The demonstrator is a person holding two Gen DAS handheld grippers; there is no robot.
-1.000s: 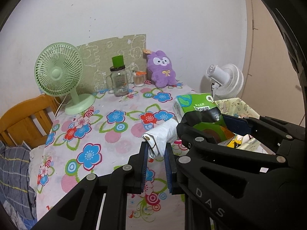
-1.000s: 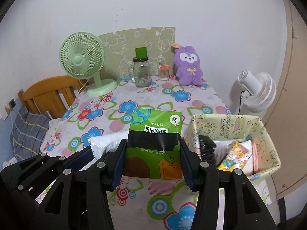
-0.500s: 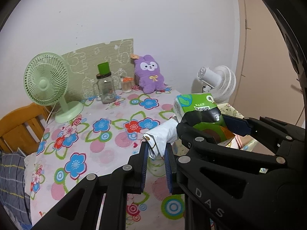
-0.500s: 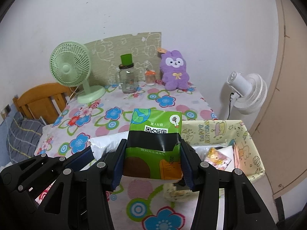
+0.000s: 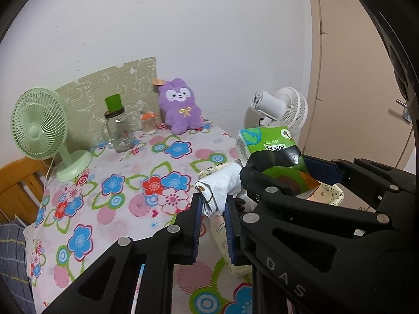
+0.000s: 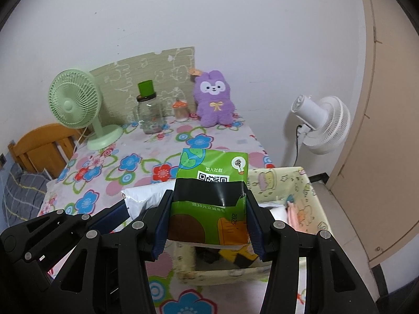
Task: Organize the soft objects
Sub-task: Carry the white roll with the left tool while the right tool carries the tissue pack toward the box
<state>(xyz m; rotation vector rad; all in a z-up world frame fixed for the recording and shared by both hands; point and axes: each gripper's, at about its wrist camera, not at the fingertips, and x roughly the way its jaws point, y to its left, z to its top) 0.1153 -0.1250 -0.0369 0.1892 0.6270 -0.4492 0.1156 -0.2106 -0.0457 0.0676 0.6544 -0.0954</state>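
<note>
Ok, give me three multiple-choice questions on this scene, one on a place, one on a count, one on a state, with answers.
1. Where does the purple plush rabbit sit?
A. In the patterned box
B. At the table's far edge by the wall
C. On the wooden chair

2. How many fans are in view?
A. One
B. Two
C. Three

3. What does the right hand-held gripper do?
A. Clamps the green tissue pack
B. Hangs open and empty
C. Holds the glass jar

Answers: 1 B, it leans against the wall; 2 B, green fan and white fan; 3 A, both pads press on the pack.
</note>
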